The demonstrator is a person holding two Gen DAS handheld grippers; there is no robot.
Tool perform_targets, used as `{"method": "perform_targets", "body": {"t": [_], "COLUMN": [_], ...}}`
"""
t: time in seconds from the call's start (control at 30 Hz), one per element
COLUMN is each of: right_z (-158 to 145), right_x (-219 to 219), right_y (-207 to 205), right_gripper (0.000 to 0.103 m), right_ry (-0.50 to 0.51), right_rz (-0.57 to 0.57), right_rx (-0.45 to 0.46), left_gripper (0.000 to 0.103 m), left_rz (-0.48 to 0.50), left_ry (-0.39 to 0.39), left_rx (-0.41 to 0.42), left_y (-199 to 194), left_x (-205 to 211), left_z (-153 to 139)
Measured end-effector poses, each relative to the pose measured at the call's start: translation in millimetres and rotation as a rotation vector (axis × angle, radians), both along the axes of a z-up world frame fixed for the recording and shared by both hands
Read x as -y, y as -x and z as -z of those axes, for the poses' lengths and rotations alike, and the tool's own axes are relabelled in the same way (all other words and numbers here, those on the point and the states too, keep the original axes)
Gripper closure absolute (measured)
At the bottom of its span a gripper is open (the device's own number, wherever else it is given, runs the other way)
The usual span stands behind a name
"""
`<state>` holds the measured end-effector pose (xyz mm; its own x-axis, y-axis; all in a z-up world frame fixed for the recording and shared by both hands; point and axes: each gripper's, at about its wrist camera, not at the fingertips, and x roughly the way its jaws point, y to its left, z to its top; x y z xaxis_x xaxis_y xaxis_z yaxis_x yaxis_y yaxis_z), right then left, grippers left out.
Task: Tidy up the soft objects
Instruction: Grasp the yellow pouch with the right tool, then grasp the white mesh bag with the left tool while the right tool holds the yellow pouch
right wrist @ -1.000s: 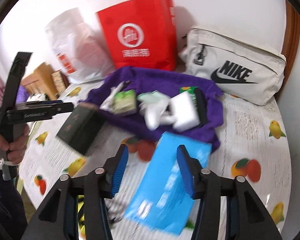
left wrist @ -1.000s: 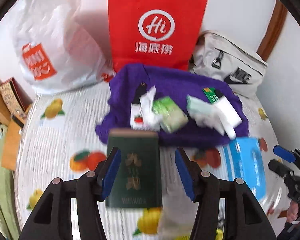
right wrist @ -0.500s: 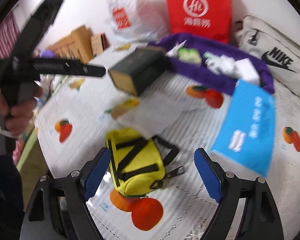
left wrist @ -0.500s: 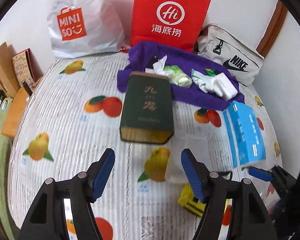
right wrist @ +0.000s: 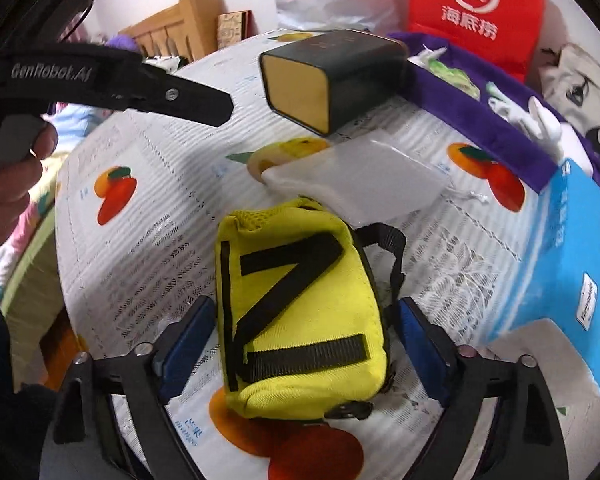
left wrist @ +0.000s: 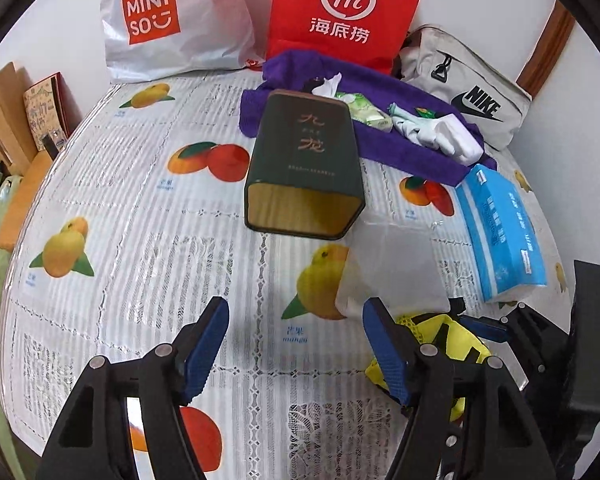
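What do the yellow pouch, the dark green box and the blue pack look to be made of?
Yellow pouch: woven fabric, matte, with mesh at its top edge and black webbing straps; looks padded and soft. Dark green box: rigid, smooth and slightly glossy, with a gold-toned end; probably tin, possibly coated card. Blue pack: thin glossy plastic film, creased and sagging at one end; probably soft tissues inside.
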<state>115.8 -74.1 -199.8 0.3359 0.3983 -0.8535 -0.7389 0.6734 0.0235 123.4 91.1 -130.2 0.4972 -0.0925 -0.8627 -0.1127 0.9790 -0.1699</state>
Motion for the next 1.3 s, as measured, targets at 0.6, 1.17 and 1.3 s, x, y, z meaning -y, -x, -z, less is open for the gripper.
{"method": "perform_targets", "body": {"t": [0.6,1.17,1.3], "right_z": [-27,-31,-32], "right_x": [46,136,146], "right_y": [36,38,36], "right_gripper": [0.032,0.032,0.032], "right_ry": [-0.050,-0.101,-0.123], "right_rz": [0.106,0.325,0.352], "right_rx": [0.044,0.020,0.018], "left_gripper": [0.035,0.005,0.005], "left_rz": [0.092,0.219,0.220], "left_ry": [0.059,0.032,-0.107], "left_rx": [-0.019,-0.017,-0.005], "left_y": [-19,-58,-62], "left_x": [32,93,112], "left_z": [22,46,51]}}
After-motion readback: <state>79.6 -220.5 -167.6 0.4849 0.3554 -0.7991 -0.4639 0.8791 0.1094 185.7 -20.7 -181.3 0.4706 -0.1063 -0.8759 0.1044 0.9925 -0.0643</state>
